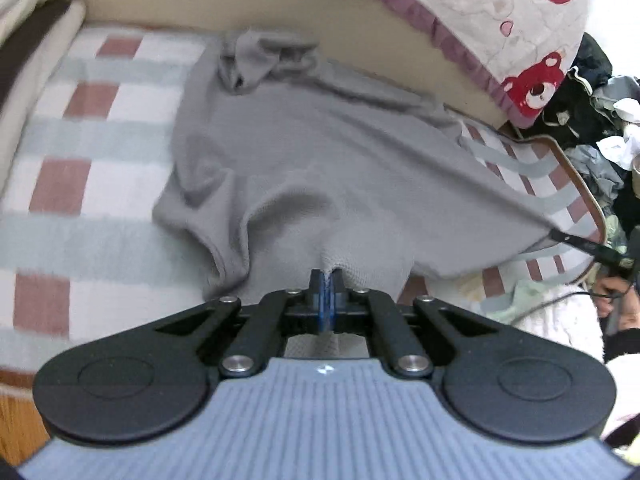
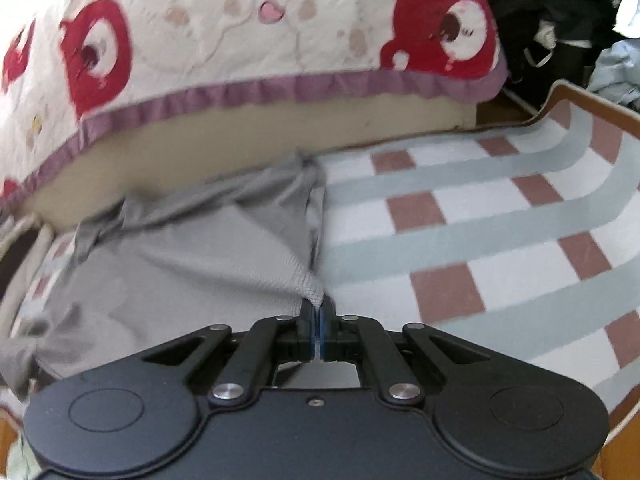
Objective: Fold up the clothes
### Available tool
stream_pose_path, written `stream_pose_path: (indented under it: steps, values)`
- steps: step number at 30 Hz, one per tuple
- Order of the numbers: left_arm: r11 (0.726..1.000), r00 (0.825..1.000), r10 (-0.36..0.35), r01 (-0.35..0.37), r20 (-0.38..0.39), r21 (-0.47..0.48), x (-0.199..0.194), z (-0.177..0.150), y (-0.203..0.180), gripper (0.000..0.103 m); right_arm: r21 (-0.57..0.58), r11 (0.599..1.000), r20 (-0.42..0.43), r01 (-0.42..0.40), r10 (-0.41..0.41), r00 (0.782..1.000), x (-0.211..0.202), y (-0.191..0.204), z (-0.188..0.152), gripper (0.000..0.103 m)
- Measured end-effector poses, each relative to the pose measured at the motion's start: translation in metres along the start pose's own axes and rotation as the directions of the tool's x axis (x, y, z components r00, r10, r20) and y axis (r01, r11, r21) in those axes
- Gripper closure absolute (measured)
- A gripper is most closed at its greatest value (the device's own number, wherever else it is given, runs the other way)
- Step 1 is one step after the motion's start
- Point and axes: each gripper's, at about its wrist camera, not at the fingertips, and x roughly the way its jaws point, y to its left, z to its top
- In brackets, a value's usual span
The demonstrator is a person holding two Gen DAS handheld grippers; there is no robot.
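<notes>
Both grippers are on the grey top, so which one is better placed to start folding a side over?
Probably the right gripper: it pinches an outer corner of the grey top. The left gripper is shut mid-hem, fabric bunched either side.

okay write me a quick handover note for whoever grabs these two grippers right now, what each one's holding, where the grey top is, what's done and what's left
Left gripper: shut on the near hem of the grey top.
Right gripper: shut on a ribbed corner of the same hem.
Grey top: spread over the checked blanket, far end bunched against the beige edge under the bear-print quilt; the near edge is lifted and stretched between the two grippers.
Done: both grips are set on the hem.
Left: no fold shows yet. Probably carry the hem toward the far end, lay it down, then fold again. A pile of other clothes lies beyond the blanket's corner.
</notes>
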Motion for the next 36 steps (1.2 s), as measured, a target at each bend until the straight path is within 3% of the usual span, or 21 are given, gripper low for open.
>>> stream_pose_path:
  steps: [4,6,12,17,21,29,33,36]
  values:
    - [0.999,0.998,0.034,-0.035,-0.055,-0.019,0.016,-0.020,0.008,0.101,0.069,0.997,-0.083,0.021,-0.015,0.996,0.025,-0.011,-0.024,0.100]
    - [0.999,0.998,0.029,-0.031,-0.058,-0.042,0.019,-0.026,0.012,0.101,0.113,0.994,-0.084,0.010,0.000,0.996,0.027,-0.018,-0.032,0.100]
    - [0.997,0.993,0.072,-0.075,-0.094,-0.024,0.023,-0.028,0.013,0.101,0.169,0.982,0.020,-0.089,0.087,0.996,0.001,-0.021,-0.046,0.100]
    - [0.990,0.978,0.137,-0.140,-0.156,-0.006,0.043,-0.041,0.016,0.101,0.196,0.980,-0.125,0.016,0.008,0.992,0.035,-0.029,-0.060,0.100]
    - [0.989,0.976,0.143,-0.148,-0.166,-0.019,0.046,-0.043,0.016,0.101,0.321,0.944,-0.029,-0.072,0.086,0.996,0.024,-0.041,-0.071,0.100]
    - [0.986,0.970,0.159,-0.165,-0.183,-0.020,0.037,-0.036,0.008,0.101,0.311,0.945,0.054,-0.104,0.092,0.994,0.001,-0.037,-0.068,0.100]
    - [0.987,0.973,0.159,-0.162,-0.170,-0.004,0.031,-0.034,0.003,0.101,0.284,0.957,0.073,-0.061,0.043,0.996,-0.012,-0.034,-0.058,0.100]
    - [0.985,0.964,0.168,-0.173,-0.204,-0.008,0.041,-0.039,0.008,0.101,0.261,0.965,0.009,0.008,-0.011,1.000,-0.003,-0.033,-0.058,0.100]
